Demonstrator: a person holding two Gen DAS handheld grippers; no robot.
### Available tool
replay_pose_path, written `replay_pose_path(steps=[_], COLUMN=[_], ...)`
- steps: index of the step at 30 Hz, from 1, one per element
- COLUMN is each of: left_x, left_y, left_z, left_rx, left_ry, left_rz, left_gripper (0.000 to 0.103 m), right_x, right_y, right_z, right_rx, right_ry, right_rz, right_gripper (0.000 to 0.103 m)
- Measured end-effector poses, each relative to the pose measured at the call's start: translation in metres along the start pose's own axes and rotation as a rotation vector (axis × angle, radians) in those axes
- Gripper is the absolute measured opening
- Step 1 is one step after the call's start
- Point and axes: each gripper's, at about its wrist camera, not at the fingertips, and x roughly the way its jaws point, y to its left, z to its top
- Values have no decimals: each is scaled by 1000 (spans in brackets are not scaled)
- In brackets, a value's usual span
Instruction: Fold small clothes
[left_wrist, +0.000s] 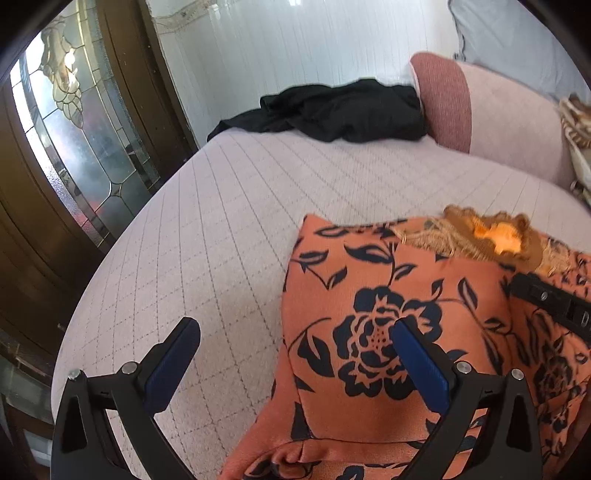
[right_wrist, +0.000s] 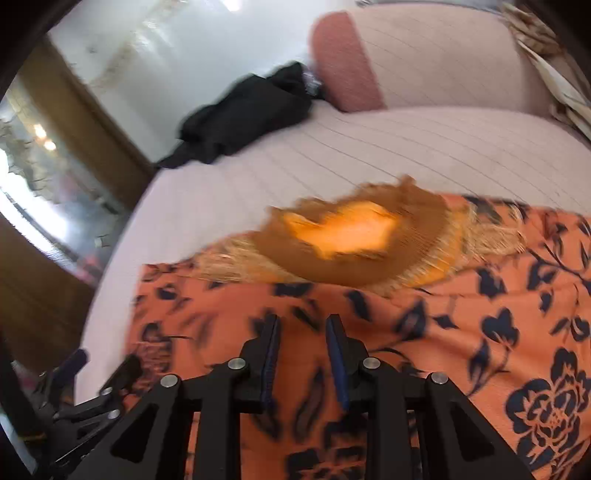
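Note:
An orange garment with a dark blue flower print (left_wrist: 399, 314) lies on the pale quilted sofa seat (left_wrist: 229, 206), its brown lace neckline (left_wrist: 491, 236) at the far side. My left gripper (left_wrist: 295, 332) is open wide over the garment's left edge, holding nothing. In the right wrist view the same garment (right_wrist: 461, 332) fills the lower half, with the neckline (right_wrist: 354, 236) ahead. My right gripper (right_wrist: 302, 325) hovers over the cloth with a narrow gap between its fingers and nothing in it. The right gripper's body shows in the left wrist view (left_wrist: 554, 302).
A crumpled black garment (left_wrist: 332, 110) lies at the seat's far left corner, also seen in the right wrist view (right_wrist: 243, 118). A pink bolster cushion (left_wrist: 443, 99) and the sofa back (left_wrist: 517, 129) stand behind. A wooden door with leaded glass (left_wrist: 74, 129) is to the left.

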Motion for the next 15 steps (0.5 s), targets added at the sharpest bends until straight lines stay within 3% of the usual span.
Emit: replay_pose_path(steps=[5,15], left_x=[-4,-6], left_y=[11,27], left_z=[1,2], left_rx=[-24,-58], left_ry=[-24,-41], left_rz=[-1,0], left_gripper=[103,103], right_x=[7,27], right_y=[26,29], right_z=[-9,-4], right_rx=[-36,-11], right_ry=[15,26], right_rz=[85,76], right_gripper=[29,29])
